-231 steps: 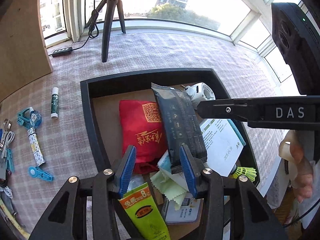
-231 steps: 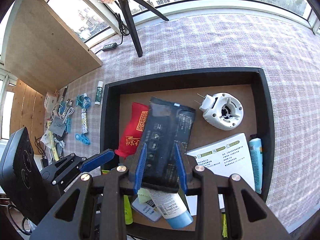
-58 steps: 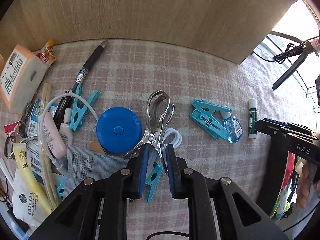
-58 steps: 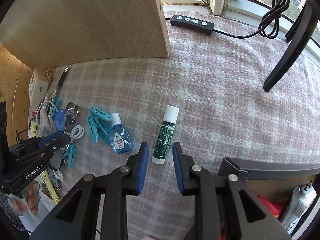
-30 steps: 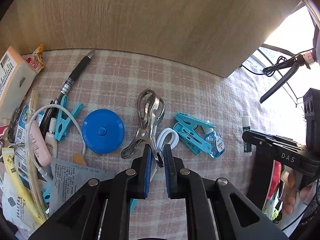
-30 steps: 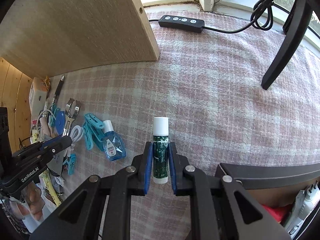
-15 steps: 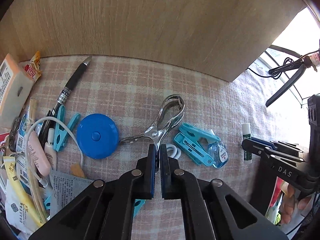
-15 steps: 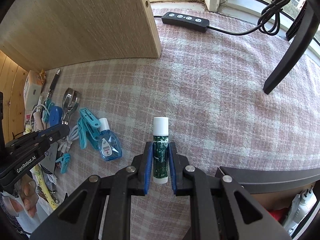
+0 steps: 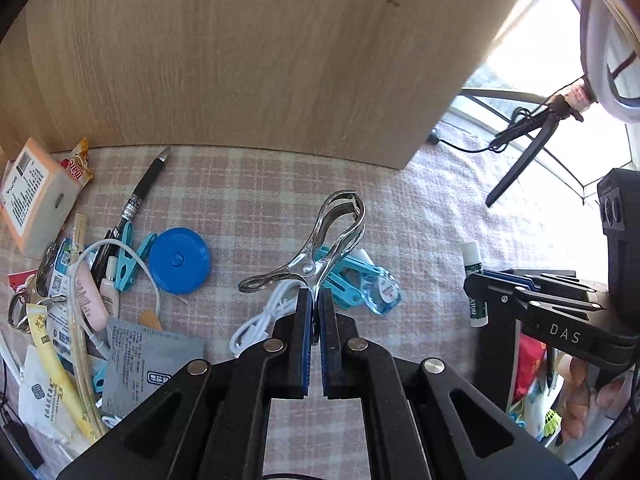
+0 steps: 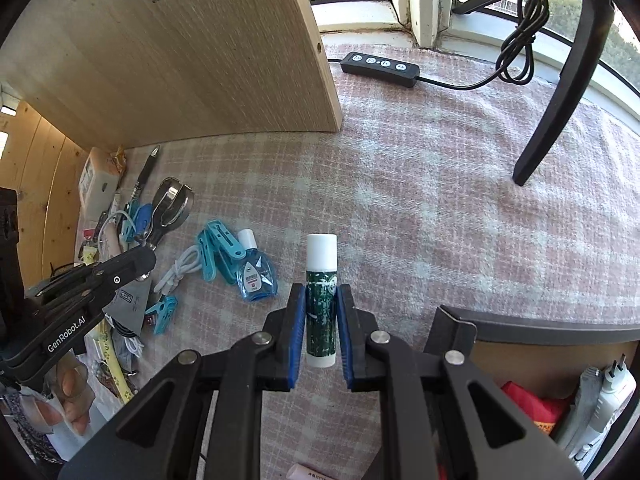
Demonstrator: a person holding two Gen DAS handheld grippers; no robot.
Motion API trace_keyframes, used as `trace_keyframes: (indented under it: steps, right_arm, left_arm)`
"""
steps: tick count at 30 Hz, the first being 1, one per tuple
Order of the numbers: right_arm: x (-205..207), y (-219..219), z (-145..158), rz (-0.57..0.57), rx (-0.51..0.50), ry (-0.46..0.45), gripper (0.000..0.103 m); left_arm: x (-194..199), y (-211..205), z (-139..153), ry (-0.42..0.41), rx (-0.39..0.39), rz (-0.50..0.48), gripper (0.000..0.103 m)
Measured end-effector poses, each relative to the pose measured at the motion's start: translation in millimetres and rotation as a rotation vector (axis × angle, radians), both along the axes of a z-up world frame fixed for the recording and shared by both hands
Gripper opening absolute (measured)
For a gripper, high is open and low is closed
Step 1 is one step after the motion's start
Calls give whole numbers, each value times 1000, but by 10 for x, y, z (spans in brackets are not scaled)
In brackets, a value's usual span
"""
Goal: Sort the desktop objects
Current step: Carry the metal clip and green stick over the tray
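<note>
1. You are gripping the metal clamp (image 9: pixel 316 248) with your left gripper (image 9: pixel 315 316), its blue pads pressed onto one of the clamp's handles at centre frame of the left wrist view; the other handle is sticking out to the left, and the clamp's curved mouth is pointing up toward the wooden board (image 9: pixel 240 52).

2. In the right wrist view the left gripper (image 10: pixel 146 258) is reaching in from the left edge, and its black fingers are hiding the pinched handle; only the clamp's mouth (image 10: pixel 172 206) is showing clearly.

3. You are pinching the green glue stick (image 10: pixel 321 300) with your right gripper (image 10: pixel 321 320) at centre frame, jaws closing on its body, white cap pointing up and away. Whether its base is touching the plaid cloth (image 10: pixel 420 200) is hard to tell.

4. From the left wrist view, the right gripper's fingers are covering the stick's middle (image 9: pixel 474 280) at the right edge.

5. Behind the clamp, the teal clothespins (image 9: pixel 348 272), small blue bottle (image 9: pixel 382 294) and white cable (image 9: pixel 260 320) are lying partly hidden.

6. The black tray (image 10: pixel 540 328) is cut off at the lower right of the right wrist view, only a corner and a few contents showing.

7. The clutter at the left edge of the left wrist view, beyond the blue tape measure (image 9: pixel 180 260) and pen (image 9: pixel 140 196), is overlapping and hard to make out.
</note>
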State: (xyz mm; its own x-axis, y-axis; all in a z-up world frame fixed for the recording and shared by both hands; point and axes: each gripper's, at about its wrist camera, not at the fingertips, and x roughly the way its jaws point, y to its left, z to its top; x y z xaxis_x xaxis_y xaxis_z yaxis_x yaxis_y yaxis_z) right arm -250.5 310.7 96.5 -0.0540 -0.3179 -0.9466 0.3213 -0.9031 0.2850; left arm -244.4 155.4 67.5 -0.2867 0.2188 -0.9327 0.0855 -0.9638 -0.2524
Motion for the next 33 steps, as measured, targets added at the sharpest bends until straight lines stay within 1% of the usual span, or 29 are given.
trace_keyframes:
  steps: [5, 6, 7, 8, 11, 12, 13, 14, 16, 19, 23, 26, 30, 31, 33]
  right_arm:
    - [197, 195, 213, -6, -30, 1, 15]
    - [77, 159, 260, -5, -31, 5, 15]
    - [113, 223, 312, -4, -31, 12, 15]
    - [269, 387, 273, -3, -30, 19, 15]
    - [303, 680, 372, -7, -30, 35, 15]
    - [385, 805, 419, -12, -26, 41, 15]
    - [392, 871, 316, -18, -20, 50, 15]
    - [427, 998, 337, -28, -11, 60, 15]
    - [567, 1309, 450, -62, 5, 76, 15]
    - [682, 1768, 451, -129, 35, 88, 15]
    - [779, 2368, 413, -222, 73, 74, 15]
    - [832, 2746, 387, -287, 95, 65, 15]
    - [905, 3065, 320, -341, 107, 49, 15]
    - [887, 3103, 259, -350, 107, 47, 15]
    - [901, 3180, 239, -364, 107, 43, 16]
  left_arm:
    - [92, 337, 326, 37, 6, -64, 3]
    - [115, 416, 439, 44, 8, -80, 3]
    - [128, 469, 482, 49, 10, -95, 3]
    - [154, 541, 524, 53, 8, -114, 3]
    - [269, 770, 707, 67, 2, -178, 3]
    - [324, 862, 748, 74, 4, -200, 3]
    - [372, 966, 781, 79, 6, -220, 3]
    - [453, 1004, 929, 84, 7, -242, 3]
    - [568, 1240, 965, 92, 4, -293, 3]
    - [734, 1600, 951, 98, 21, -367, 3]
    - [924, 2023, 896, 87, 56, -452, 3]
    - [1072, 2296, 874, 78, 65, -515, 3]
    - [1242, 2595, 835, 75, 52, -585, 3]
    - [1269, 2654, 815, 69, 53, -596, 3]
    - [1311, 2748, 785, 62, 53, -613, 3]
